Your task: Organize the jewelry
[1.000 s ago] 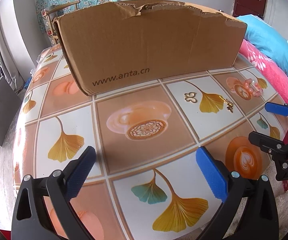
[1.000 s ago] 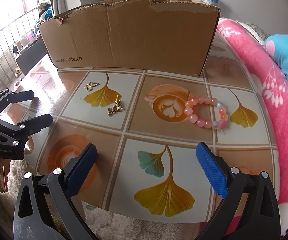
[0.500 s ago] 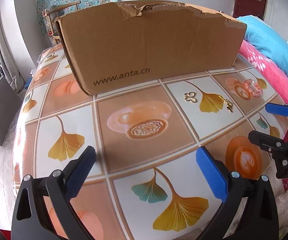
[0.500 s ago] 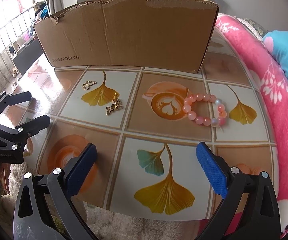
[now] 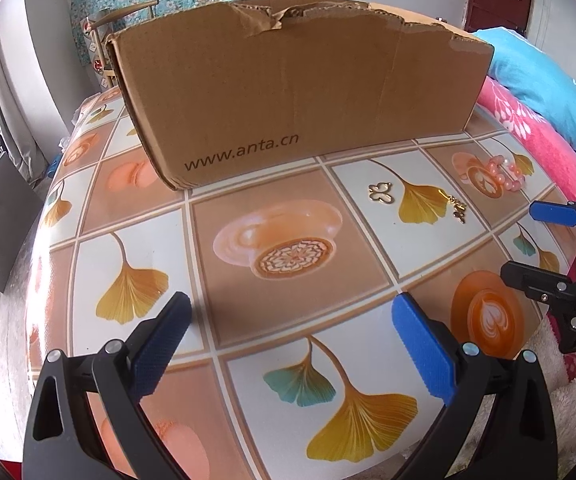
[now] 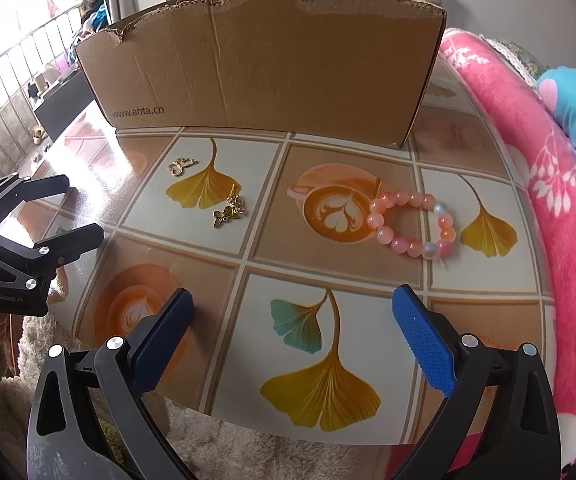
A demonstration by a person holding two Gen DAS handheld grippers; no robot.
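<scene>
Left gripper [image 5: 292,348]: fingers spread wide, nothing between them, above the table [image 5: 288,208]. Cardboard box [image 5: 300,92] stands ahead. Right gripper [image 6: 294,336]: fingers likewise apart, holding nothing. Ahead and left of its left finger lie a gold butterfly charm [image 6: 181,165] and a gold pendant [image 6: 229,212]; ahead of its right finger lies the pink bead bracelet [image 6: 412,224], well apart from both.
</scene>
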